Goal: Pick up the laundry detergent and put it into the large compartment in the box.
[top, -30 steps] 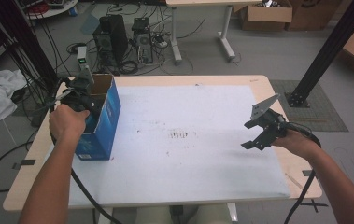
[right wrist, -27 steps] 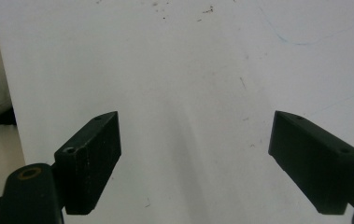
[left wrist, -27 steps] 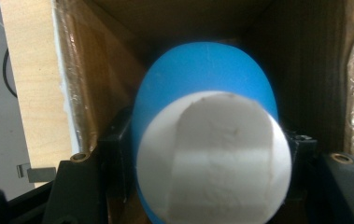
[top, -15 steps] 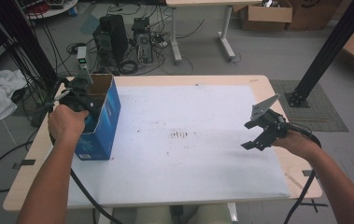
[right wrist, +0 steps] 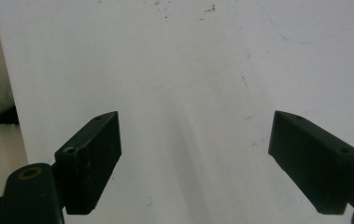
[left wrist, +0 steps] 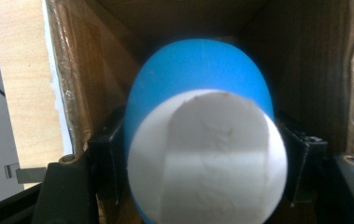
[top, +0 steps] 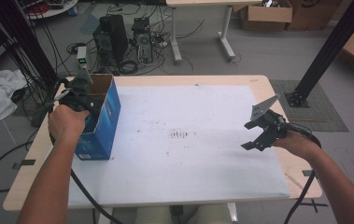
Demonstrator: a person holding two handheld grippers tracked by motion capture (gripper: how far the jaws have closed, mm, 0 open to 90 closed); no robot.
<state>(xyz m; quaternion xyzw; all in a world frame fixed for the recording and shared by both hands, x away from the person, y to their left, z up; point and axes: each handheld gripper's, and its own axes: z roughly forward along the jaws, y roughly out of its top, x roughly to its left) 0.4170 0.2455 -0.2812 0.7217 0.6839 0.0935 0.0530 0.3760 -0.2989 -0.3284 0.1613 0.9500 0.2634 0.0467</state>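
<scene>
blue-and-white object held inside the carton

left gripper (top: 82, 99) sits at the open top of the blue box (top: 101, 122), which stands upright at the table's (top: 258, 86) left edge. in the left gripper view its jaws are clenched on a rounded blue-and-white object (left wrist: 202, 149), inside the box's brown cardboard walls. right gripper (top: 258, 135) is well apart, over the white mat (top: 188, 163) near the right edge, jaws spread wide, grasping nothing.
</scene>
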